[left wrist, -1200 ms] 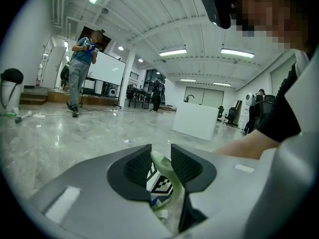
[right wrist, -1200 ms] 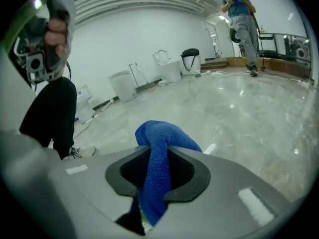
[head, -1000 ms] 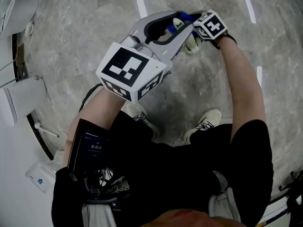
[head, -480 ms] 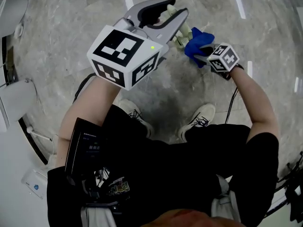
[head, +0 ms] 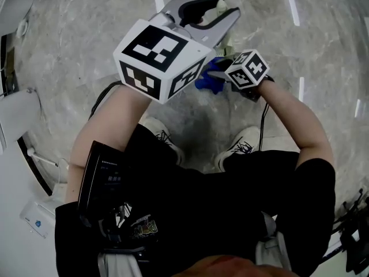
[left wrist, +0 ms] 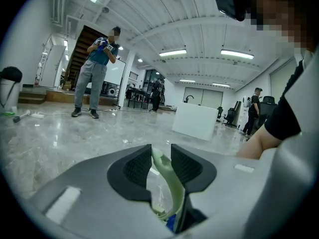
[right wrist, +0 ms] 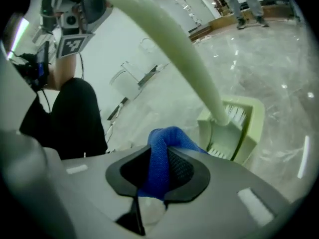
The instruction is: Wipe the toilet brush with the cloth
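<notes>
My left gripper (head: 226, 7) is shut on the pale green toilet brush (head: 219, 4), its handle clamped between the dark pads (left wrist: 137, 166). In the right gripper view the handle (right wrist: 164, 39) runs down diagonally to the square bristle head (right wrist: 234, 128). A blue cloth (head: 209, 83) bunches out from between the jaws of my right gripper (head: 218, 74), which is shut on it. That gripper sits just below and right of the left one. The cloth (right wrist: 167, 136) lies close beside the brush head; I cannot tell whether they touch. A scrap of blue (left wrist: 171, 224) shows under the left jaws.
Grey marble floor (head: 323, 45) lies below. White fixtures (head: 17, 117) stand at the left edge. The person's shoes (head: 248, 140) are under the grippers. In the left gripper view a person (left wrist: 97, 68) stands far off, and a white block (left wrist: 197, 119) sits on the floor.
My right gripper has carried the blue cloth from up by the left jaws down along the brush toward the person, rolling as it went. The left gripper has kept its hold on the brush.
</notes>
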### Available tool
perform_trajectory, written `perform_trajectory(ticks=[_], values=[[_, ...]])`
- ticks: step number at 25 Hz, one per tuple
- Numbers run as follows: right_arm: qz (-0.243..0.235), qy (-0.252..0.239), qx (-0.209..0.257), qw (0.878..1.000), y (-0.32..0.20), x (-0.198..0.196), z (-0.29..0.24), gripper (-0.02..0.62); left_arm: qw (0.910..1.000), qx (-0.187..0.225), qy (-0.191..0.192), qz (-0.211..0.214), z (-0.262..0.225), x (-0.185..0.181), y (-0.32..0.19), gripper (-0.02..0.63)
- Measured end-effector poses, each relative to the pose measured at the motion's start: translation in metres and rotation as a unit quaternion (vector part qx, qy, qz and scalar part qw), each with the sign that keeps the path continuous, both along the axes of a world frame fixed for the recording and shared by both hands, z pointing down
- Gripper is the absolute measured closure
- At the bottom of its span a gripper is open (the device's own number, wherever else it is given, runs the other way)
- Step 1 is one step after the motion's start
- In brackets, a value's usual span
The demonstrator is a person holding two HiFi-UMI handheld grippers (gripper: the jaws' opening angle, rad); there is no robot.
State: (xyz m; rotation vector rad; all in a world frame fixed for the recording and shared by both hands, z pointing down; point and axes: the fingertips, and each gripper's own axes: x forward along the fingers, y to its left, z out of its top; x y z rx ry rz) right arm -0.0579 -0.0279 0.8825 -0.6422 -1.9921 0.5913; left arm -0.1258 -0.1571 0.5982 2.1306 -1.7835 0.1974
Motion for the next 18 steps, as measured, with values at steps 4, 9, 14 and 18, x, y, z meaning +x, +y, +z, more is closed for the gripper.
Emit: perform_trajectory(ticks=[4, 9, 14, 18], values=[[-0.050, 0.032, -0.035, 0.998, -0.010, 0.065, 0.034, 0.508, 1.0000, 0.002, -0.004, 0.002, -0.002, 0.002, 0.001, 0.468], [0.105, 0.071, 0.012, 0.992, -0.137, 0.095, 0.058, 0.509, 1.0000, 0.001, -0.006, 0.001, -0.002, 0.001, 0.003, 0.468], [0.303, -0.029, 0.030, 0.952, -0.231, 0.022, 0.006, 0.509, 1.0000, 0.003, -0.009, 0.004, -0.006, -0.002, 0.003, 0.468], [0.281, -0.113, -0.022, 0.953, -0.203, -0.070, -0.042, 0.509, 0.9999, 0.007, -0.011, 0.000, -0.009, -0.003, 0.003, 0.468]])
